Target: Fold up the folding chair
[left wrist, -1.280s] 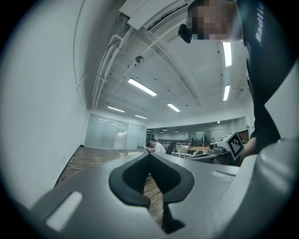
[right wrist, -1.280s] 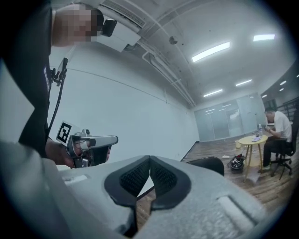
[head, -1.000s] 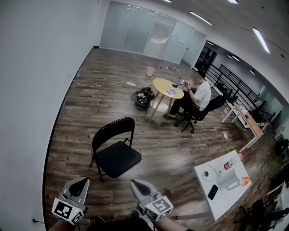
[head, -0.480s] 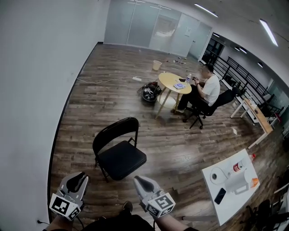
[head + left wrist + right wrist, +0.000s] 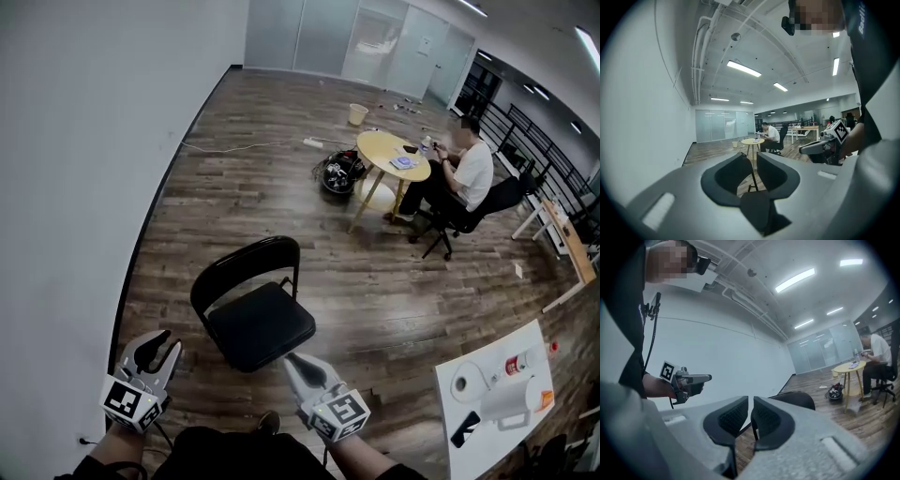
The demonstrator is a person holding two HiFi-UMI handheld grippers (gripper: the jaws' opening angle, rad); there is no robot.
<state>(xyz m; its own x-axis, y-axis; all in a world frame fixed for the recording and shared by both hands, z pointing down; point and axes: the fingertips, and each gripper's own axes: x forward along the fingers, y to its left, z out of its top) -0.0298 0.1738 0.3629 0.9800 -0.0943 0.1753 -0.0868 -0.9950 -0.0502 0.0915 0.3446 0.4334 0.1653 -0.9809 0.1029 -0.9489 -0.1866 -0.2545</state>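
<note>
The black folding chair (image 5: pixel 253 314) stands unfolded on the wood floor, its seat toward me and its curved back (image 5: pixel 797 400) away. My left gripper (image 5: pixel 157 342) hovers at the chair's near left, apart from it. Its jaws have just been opening and stand open with nothing between them (image 5: pixel 751 157). My right gripper (image 5: pixel 292 360) is just in front of the seat's near edge, not touching it. Its jaws (image 5: pixel 750 401) have just been opening to a narrow slit, and nothing is held. Each gripper view shows the other gripper: the right gripper (image 5: pixel 806 149), the left gripper (image 5: pixel 708 378).
A white wall (image 5: pixel 75 187) runs along the left. Farther back a person (image 5: pixel 464 173) sits at a round yellow table (image 5: pixel 392 155), with a dark bag (image 5: pixel 339 175) on the floor beside it. A white table (image 5: pixel 487 394) with small items stands at the lower right.
The chair now sits closer and larger in the head view. Both grippers have moved forward toward it. The left jaws have parted from closed.
</note>
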